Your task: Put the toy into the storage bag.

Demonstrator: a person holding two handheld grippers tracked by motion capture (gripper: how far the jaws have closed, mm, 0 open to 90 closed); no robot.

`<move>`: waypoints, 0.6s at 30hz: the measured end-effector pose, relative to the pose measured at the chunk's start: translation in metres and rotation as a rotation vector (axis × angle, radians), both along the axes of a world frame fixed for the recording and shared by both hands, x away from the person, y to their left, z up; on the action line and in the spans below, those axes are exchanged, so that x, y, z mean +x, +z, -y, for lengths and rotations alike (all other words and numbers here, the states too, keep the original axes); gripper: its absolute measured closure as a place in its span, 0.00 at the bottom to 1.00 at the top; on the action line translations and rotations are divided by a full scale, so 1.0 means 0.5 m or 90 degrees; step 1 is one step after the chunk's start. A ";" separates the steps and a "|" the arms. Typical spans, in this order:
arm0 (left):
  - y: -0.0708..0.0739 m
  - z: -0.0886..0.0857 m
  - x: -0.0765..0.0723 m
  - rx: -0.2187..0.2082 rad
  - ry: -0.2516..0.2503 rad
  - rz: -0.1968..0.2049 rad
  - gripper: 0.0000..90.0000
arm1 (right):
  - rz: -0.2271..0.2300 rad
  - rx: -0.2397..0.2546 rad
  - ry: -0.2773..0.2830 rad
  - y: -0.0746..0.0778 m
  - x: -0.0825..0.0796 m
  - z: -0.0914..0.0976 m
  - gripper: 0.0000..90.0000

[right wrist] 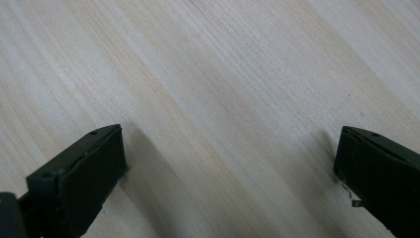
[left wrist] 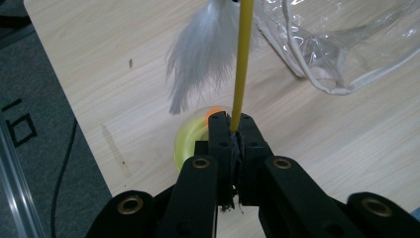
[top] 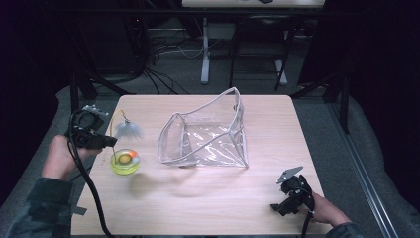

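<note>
Underneath, pale wood-grain table (top: 208, 198); dark room, grey floor (top: 327, 129).

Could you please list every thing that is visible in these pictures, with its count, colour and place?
feather toy: one, white feather on a thin yellow stick, held above the table's left side
round base: one, yellow-green with an orange spot, on the table at the left, below the feather
clear bag: one, transparent with pale trim, open, in the middle of the table
table: one, light wood
left gripper: one, black, shut on the yellow stick
right gripper: one, black, jaws wide apart, nothing between them, at the table's near right corner
hands: two, each holding a gripper
</note>
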State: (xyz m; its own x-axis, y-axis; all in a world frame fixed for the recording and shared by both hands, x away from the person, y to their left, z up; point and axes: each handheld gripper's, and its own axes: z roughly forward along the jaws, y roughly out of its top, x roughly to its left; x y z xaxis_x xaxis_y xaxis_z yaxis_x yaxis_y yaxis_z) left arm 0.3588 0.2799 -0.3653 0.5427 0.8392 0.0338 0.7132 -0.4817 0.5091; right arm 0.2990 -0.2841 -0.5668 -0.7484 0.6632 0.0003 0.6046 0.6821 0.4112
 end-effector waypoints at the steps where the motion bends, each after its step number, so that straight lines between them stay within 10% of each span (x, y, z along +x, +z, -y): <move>1: 0.004 0.001 0.001 -0.001 -0.002 0.003 0.98 | 0.000 0.000 0.001 0.000 0.000 0.000 0.00; 18: 0.064 0.015 0.017 0.018 -0.017 0.024 0.98 | 0.000 0.001 0.001 0.000 0.000 0.000 0.00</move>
State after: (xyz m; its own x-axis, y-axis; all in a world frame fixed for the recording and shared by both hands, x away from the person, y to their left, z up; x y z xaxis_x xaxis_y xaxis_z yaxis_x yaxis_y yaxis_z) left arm 0.3673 0.2722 -0.3331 0.5630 0.8228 0.0774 0.6806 -0.5147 0.5214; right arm 0.2991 -0.2841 -0.5670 -0.7495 0.6620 0.0019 0.6036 0.6823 0.4125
